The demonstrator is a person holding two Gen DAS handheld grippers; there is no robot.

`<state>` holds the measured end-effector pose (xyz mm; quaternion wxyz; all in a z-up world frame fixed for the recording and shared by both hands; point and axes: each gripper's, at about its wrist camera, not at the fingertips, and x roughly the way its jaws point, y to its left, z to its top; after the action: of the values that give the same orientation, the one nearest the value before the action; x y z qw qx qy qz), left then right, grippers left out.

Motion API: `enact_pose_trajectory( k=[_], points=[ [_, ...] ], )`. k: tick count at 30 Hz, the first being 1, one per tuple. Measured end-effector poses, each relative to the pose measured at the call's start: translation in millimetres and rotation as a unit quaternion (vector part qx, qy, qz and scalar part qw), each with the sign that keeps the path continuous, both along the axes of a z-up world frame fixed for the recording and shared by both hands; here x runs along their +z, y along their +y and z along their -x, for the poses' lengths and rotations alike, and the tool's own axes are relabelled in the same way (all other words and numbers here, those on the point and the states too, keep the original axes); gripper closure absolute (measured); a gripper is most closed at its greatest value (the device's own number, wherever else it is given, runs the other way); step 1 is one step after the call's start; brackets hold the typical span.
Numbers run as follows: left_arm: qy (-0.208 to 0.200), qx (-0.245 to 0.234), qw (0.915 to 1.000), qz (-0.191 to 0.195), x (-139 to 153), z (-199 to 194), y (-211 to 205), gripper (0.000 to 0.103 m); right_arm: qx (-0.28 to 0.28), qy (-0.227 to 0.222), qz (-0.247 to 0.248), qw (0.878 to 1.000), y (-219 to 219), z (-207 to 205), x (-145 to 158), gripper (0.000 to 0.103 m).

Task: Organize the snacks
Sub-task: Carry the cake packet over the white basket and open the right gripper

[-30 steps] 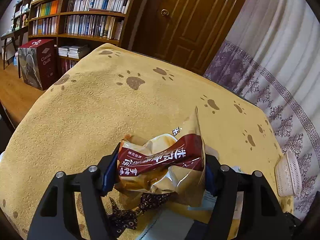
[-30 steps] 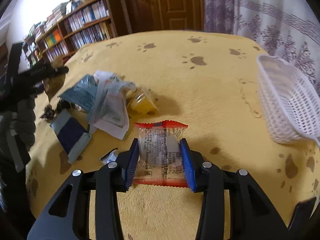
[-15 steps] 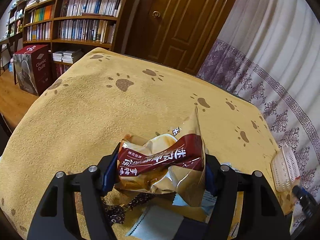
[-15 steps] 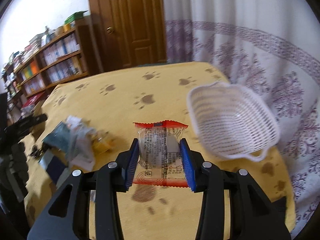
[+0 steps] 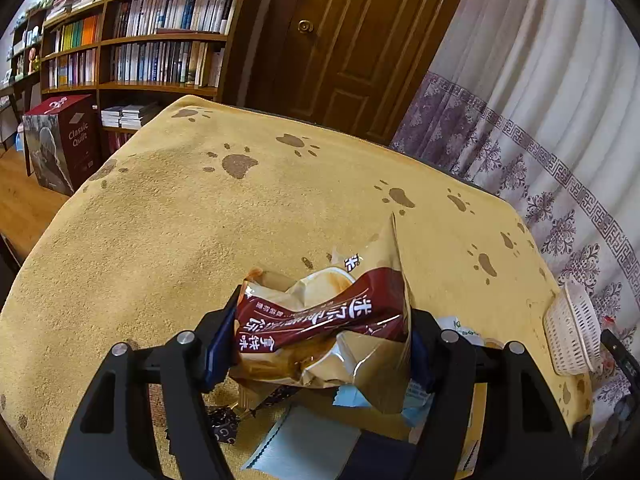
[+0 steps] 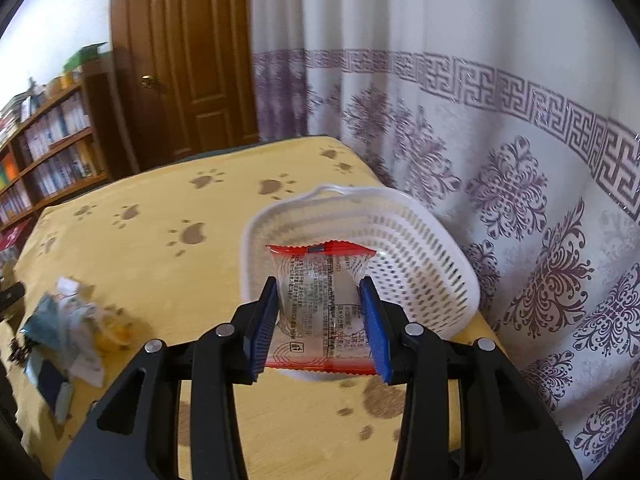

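- Grip first: your right gripper [image 6: 320, 312] has its blue pads pressed on both sides of a clear snack packet [image 6: 320, 300] with red crimped ends, holding it upright with small printed text facing you.
- Behind that packet sits the white slotted basket [image 6: 420, 256], near the table's corner by the curtain [image 6: 520, 160]; the packet shows in front of the basket's near rim, and you cannot tell from this view whether it is over the basket or short of it.
- Your left gripper [image 5: 320, 344] is clamped at a wider spread on a crumpled tan and maroon snack bag [image 5: 332, 328], lifted off the cloth.
- Beneath and just behind that bag, the remaining snack pile [image 5: 304, 436] lies on the table: pale blue, dark navy and patterned wrappers, partly hidden by the gripper.
- In your right view the same pile [image 6: 68, 332] lies well to the left of the basket, blurred.
- Both rest on a yellow paw-print tablecloth [image 5: 180, 220].
- Beyond the table stand a bookshelf [image 5: 152, 48] and a brown door [image 5: 352, 40].
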<state>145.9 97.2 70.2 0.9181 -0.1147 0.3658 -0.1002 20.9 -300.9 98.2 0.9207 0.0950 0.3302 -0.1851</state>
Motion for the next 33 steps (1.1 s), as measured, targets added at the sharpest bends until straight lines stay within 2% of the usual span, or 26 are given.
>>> enact_pose_trajectory(
  k=[10, 20, 23, 26, 30, 33],
  points=[
    [0.002, 0.0, 1.0, -0.006, -3.0, -1.1, -3.3, 0.034, -0.018, 0.061, -0.015, 0.998, -39.9, -30.7, -41.2, 0.061],
    [0.004, -0.001, 0.9998, -0.021, -8.6, -2.1, -9.6, 0.034, 0.001, 0.072, -0.003, 0.997, -28.1, -16.2, -37.5, 0.056],
    [0.001, -0.004, 0.9997, -0.026, -8.3, -0.4, -12.7, 0.034, 0.006, 0.059, -0.008, 0.998, -25.8, -4.7, -31.5, 0.056],
    [-0.003, -0.008, 0.9995, -0.031, -6.9, 1.1, -15.8, 0.034, 0.007, 0.028, -0.012, 0.999, -24.6, 10.7, -19.8, 0.056],
    [-0.002, -0.016, 0.9995, -0.028, -4.4, 3.5, -22.8, 0.034, 0.01, -0.011, -0.012, 1.0, -19.9, 28.5, -5.6, 0.049],
    [-0.003, -0.023, 0.9995, -0.023, -0.4, 9.9, -29.5, 0.034, 0.013, -0.034, -0.01, 0.999, -13.1, 44.1, -1.2, 0.048]
  ],
)
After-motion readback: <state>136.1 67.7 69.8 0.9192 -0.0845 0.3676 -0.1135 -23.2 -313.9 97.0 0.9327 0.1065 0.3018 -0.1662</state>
